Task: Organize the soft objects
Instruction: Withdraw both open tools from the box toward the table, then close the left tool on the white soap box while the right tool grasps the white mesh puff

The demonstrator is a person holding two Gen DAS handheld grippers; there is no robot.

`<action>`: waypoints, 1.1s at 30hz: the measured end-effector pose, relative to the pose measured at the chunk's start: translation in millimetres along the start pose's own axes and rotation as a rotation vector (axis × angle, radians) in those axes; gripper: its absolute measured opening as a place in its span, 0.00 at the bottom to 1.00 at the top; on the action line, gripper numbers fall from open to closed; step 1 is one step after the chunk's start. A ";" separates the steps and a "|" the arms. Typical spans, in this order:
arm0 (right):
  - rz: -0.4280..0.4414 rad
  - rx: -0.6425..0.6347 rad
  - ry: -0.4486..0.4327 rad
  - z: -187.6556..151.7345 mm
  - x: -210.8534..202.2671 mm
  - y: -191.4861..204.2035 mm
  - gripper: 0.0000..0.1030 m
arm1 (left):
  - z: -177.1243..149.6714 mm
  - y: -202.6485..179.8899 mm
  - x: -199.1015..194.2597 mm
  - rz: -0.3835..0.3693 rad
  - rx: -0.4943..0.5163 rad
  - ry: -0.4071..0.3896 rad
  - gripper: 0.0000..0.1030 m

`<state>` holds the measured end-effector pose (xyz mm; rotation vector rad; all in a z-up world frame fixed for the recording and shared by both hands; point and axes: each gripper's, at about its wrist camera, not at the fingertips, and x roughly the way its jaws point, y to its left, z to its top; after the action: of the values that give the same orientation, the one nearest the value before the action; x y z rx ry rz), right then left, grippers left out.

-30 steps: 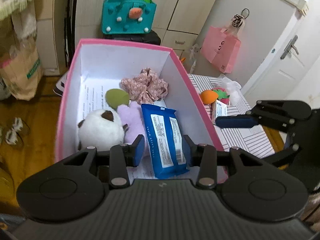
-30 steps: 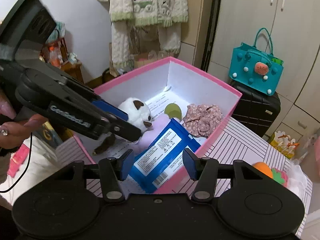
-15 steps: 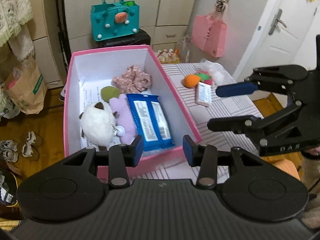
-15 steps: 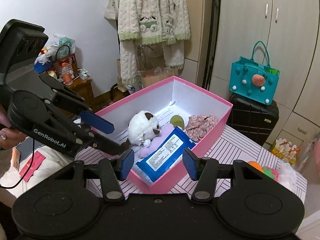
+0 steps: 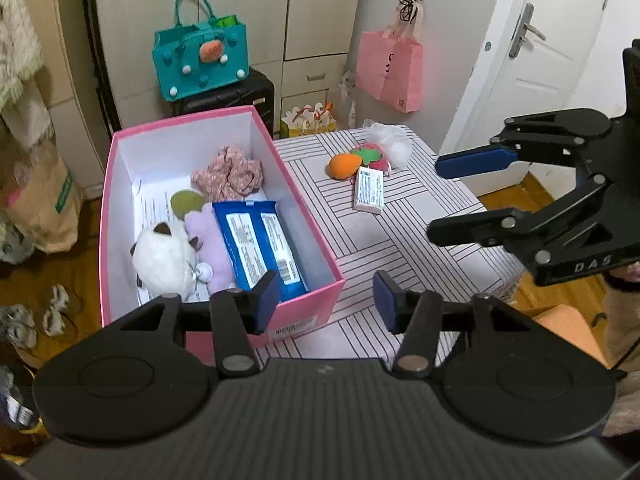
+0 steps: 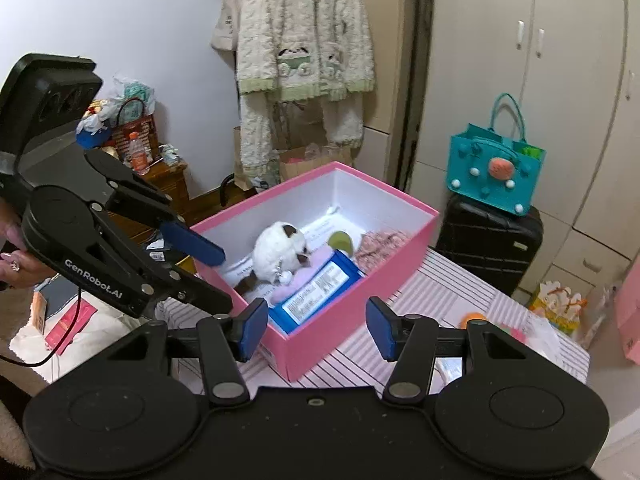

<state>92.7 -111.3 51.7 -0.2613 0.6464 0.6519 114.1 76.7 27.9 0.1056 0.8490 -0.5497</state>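
My left gripper [image 5: 326, 300] hovers over the near end of the pink box [image 5: 320, 308], its jaws opening with nothing between them. Inside the box lie a white plush [image 5: 162, 256], a lilac plush [image 5: 208, 240], a blue wipes pack [image 5: 260, 244], a green sponge [image 5: 186, 202] and a floral scrunchie [image 5: 228, 172]. My right gripper [image 6: 316, 328] is open and empty above the striped table [image 5: 360, 248], right of the box. An orange sponge [image 5: 344, 165], a strawberry-shaped item [image 5: 374, 156] and a small tissue pack [image 5: 369, 190] lie on the table's far side.
A teal bag [image 5: 200, 60] sits on a black suitcase [image 5: 232, 98] behind the box. A pink bag [image 5: 390, 72] hangs by the white door [image 5: 540, 60]. A paper bag [image 5: 44, 200] and shoes [image 5: 56, 312] are on the floor at left. A knitted cardigan [image 6: 304, 40] hangs beyond the box.
Both grippers have pulled back and risen from the box. The left jaws have widened, and the blue pack that was between them now lies in the box.
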 end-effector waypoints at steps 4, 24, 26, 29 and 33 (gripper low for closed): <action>-0.032 0.028 -0.004 -15.4 -12.0 -14.7 0.59 | 6.9 -17.9 2.9 0.011 0.048 -0.001 0.51; -0.074 0.197 0.017 -80.3 -16.8 -129.9 0.60 | 35.5 -93.5 68.9 -0.067 0.065 -0.106 0.54; -0.080 0.211 0.014 -84.3 -12.9 -141.1 0.60 | 39.3 -98.0 78.9 -0.062 0.070 -0.108 0.54; -0.102 0.219 0.002 -90.3 -5.7 -155.8 0.60 | 45.0 -101.2 98.2 -0.064 0.058 -0.103 0.55; -0.119 0.241 -0.025 -98.8 7.1 -178.2 0.60 | 48.6 -101.8 126.6 -0.080 0.013 -0.083 0.55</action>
<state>163.4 -286.7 -24.3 -0.0667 0.6733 0.4577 163.6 -78.2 -20.3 0.0606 0.7713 -0.6308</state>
